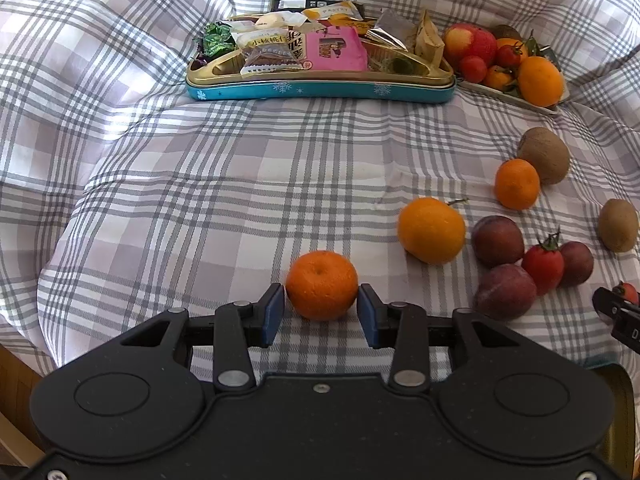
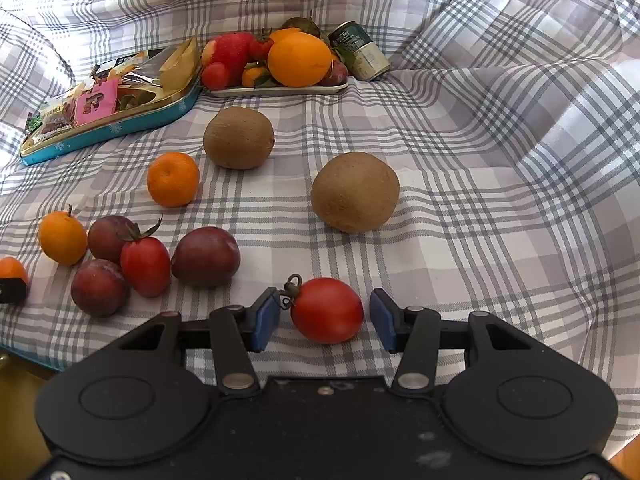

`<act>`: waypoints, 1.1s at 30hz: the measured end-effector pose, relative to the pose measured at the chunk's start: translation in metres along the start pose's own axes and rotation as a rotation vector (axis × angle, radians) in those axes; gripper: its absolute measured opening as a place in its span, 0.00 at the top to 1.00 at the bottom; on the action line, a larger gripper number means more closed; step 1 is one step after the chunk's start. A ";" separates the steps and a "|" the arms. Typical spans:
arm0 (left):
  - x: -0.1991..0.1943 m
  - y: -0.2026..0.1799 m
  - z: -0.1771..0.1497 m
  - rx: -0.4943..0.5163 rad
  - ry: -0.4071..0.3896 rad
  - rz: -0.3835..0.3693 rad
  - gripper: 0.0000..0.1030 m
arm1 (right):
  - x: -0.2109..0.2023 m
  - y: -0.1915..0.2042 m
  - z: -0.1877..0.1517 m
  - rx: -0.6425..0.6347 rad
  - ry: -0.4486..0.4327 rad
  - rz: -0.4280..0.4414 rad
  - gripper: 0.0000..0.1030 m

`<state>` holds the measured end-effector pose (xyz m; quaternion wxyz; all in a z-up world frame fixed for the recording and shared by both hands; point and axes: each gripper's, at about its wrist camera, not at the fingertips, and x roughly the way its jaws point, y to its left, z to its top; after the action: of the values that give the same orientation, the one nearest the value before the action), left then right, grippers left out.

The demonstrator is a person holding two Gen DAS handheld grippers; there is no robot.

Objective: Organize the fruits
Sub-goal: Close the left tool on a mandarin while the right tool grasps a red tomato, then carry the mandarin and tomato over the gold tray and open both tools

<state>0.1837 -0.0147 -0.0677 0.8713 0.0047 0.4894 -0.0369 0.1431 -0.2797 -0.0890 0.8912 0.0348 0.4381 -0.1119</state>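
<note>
The left gripper [image 1: 321,312] is shown with its jaws open around a mandarin [image 1: 321,290], small gaps left on both sides. The right gripper [image 2: 324,320] brackets a tomato [image 2: 327,310] likewise, unclamped. Both fruits lie nearer the camera than the fruit plate [image 2: 280,90]. Centred, gentle closure is advised. The tomato's long axis lies across the jaws, stem toward the left pad.

Bare cloth [image 1: 200,208] left; fruit cluster [image 1: 516,264] crowding right.
</note>
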 end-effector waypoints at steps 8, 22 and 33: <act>0.006 -0.002 0.005 0.009 -0.006 0.004 0.53 | -0.001 0.001 0.000 -0.018 -0.006 0.004 0.59; -0.020 -0.002 0.004 0.002 -0.066 -0.040 0.55 | -0.028 -0.003 -0.002 0.012 -0.038 0.036 0.62; -0.077 -0.006 -0.017 0.044 -0.130 -0.053 0.55 | -0.087 0.002 -0.018 -0.014 -0.111 0.129 0.62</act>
<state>0.1284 -0.0148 -0.0106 0.8997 0.0087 0.4306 -0.0709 0.0780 -0.2602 -0.0312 0.9197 0.0505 0.3858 -0.0531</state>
